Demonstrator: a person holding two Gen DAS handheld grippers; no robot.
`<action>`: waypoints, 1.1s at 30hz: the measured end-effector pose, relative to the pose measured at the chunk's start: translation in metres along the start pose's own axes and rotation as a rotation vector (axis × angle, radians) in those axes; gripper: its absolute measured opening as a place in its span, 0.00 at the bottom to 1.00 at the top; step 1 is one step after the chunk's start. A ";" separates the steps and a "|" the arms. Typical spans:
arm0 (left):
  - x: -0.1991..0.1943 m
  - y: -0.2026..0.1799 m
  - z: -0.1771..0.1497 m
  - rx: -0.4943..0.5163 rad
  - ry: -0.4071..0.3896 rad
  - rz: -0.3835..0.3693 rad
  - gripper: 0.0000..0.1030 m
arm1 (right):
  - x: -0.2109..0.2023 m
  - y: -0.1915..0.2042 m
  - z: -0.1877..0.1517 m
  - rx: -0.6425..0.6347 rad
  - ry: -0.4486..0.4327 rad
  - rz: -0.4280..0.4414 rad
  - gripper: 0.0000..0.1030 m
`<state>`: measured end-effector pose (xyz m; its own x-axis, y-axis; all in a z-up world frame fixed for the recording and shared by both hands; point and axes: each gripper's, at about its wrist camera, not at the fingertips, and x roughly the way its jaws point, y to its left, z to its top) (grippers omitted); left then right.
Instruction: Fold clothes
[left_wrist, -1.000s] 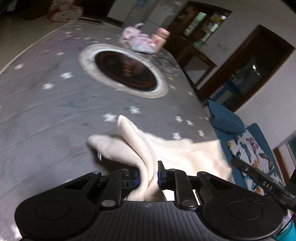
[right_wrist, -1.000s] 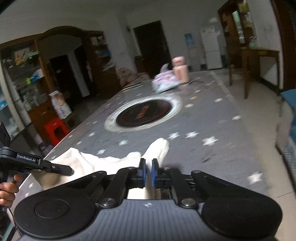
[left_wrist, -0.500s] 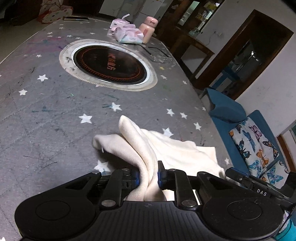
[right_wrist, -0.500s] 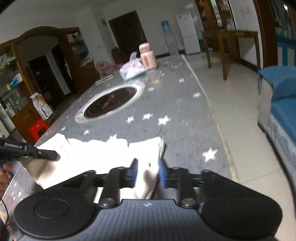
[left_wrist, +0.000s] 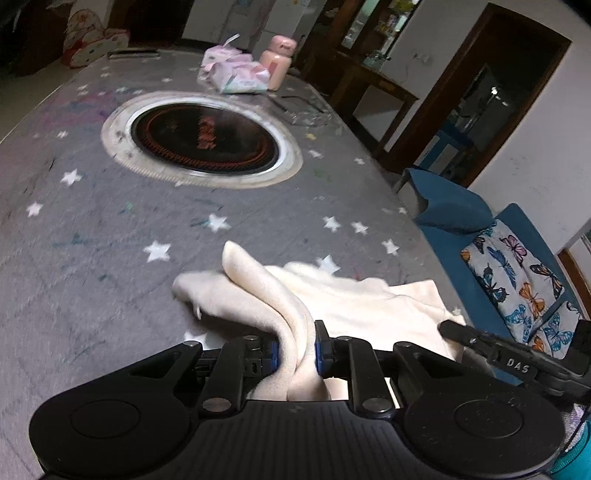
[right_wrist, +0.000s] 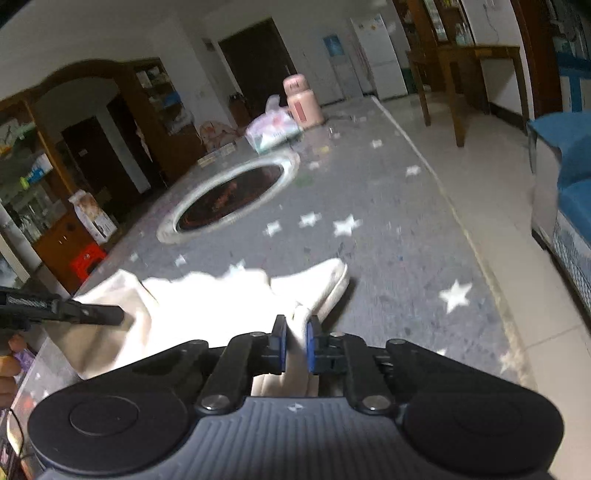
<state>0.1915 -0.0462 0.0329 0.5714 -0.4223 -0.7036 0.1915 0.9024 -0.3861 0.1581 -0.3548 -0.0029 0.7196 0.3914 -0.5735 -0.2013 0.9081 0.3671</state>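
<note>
Cream garment (left_wrist: 354, 302) lies near the table (left_wrist: 92, 258) edge; left gripper (left_wrist: 295, 350) still pinches a fold, while right gripper (right_wrist: 293, 347), spread half a second ago, has just closed onto its corner.

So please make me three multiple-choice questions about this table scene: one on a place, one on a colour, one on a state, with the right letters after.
1. Where does the pink bottle stand?
A. beside the tissue packs, beyond the round cooktop
B. on the cream garment
C. on the blue sofa

2. What colour are the stars on the grey table cover?
A. red
B. white
C. black

3. What is the state of the left tool?
A. wide open above the bare table
B. shut on nothing
C. shut on a fold of the cream garment

Answers: 1 A, the bottle sits next to the packs at the far end. 2 B, the stars show white on grey. 3 C, cloth is bunched between its blue pads.
</note>
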 end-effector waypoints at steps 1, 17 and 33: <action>0.001 -0.003 0.003 0.005 -0.003 -0.008 0.18 | -0.005 0.001 0.004 -0.012 -0.016 -0.004 0.08; 0.048 -0.060 0.031 0.085 -0.034 -0.071 0.18 | -0.029 -0.018 0.069 -0.147 -0.095 -0.185 0.08; 0.065 -0.041 0.025 0.169 0.017 0.076 0.52 | 0.019 -0.044 0.060 -0.168 0.008 -0.287 0.11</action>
<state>0.2411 -0.1084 0.0177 0.5758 -0.3528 -0.7375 0.2809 0.9326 -0.2268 0.2202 -0.3962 0.0139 0.7579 0.1163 -0.6419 -0.0985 0.9931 0.0637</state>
